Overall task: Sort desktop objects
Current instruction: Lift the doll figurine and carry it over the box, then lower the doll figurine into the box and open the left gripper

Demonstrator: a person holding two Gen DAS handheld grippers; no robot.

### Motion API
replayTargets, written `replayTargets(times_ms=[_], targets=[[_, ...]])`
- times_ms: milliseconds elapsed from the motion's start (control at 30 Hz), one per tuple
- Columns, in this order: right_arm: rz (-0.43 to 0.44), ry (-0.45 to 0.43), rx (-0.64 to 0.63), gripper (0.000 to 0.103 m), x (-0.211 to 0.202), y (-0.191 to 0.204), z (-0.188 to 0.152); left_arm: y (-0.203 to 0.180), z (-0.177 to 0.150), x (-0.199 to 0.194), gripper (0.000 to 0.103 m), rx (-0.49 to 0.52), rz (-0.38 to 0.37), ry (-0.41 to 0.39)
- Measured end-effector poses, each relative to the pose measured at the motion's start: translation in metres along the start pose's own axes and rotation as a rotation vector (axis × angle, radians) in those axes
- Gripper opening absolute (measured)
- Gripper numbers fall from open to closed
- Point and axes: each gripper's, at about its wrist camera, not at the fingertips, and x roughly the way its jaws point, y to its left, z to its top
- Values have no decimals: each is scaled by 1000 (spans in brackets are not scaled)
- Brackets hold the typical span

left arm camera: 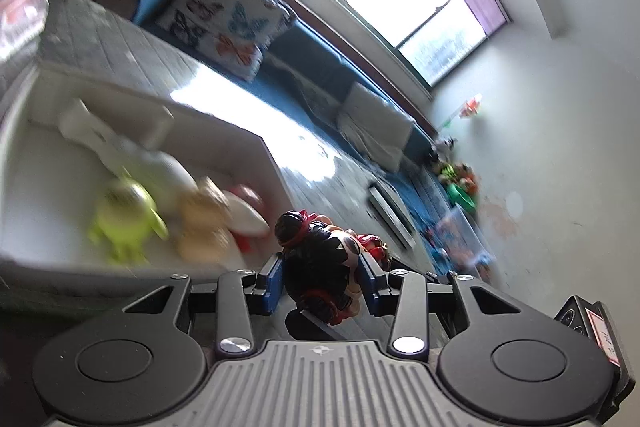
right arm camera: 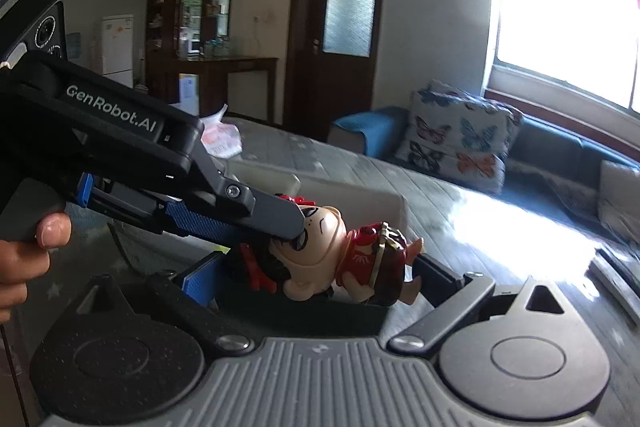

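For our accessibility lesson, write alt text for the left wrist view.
The left gripper is shut on a small plastic toy figure with a black head and red headband. Beyond it, blurred, a white tray holds a lime-green toy and a tan toy.
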Motion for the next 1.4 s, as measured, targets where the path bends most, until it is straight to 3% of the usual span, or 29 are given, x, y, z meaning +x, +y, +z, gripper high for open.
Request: replayTargets(times_ms=[367, 733, 967, 1400], targets=[[76, 28, -39, 99, 83, 30, 33, 57, 45, 2, 43, -64, 97, -43], [89, 118, 3, 99, 134, 21, 36, 91, 64, 32, 42, -117, 116, -9], [103, 149, -3, 100, 144, 19, 33, 101, 64, 35, 41, -168, 103, 2], [111, 164, -10, 100, 137, 19, 28, 98, 62, 31, 41, -162, 111, 10]])
